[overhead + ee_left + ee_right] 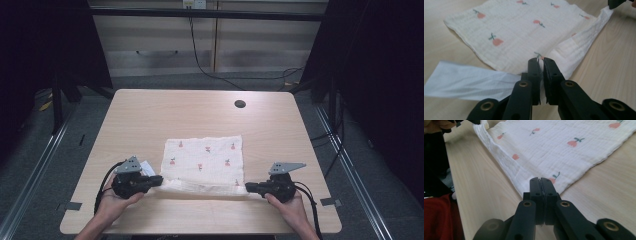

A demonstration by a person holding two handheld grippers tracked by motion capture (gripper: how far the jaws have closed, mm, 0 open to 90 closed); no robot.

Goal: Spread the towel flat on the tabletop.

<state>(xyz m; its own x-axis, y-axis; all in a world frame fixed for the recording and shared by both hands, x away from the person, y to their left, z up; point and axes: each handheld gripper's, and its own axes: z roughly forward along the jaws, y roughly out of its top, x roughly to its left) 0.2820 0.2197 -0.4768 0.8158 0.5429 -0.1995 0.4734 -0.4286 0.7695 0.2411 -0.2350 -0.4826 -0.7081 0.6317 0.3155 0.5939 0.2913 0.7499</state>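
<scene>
Left tongs (159,180) pinching cloth (205,157) corner | right tongs (248,188) clamping opposite corner | cloth lying on counter (150,110), looking light, limp, sagging; corners gripping best

crinkly woven cloth (205,159), matt wooden table (200,110)

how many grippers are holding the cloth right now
2. The left gripper is clamped on the near left corner of the cloth, and the right gripper is clamped on its near right corner, with the near edge stretched between them.
</scene>
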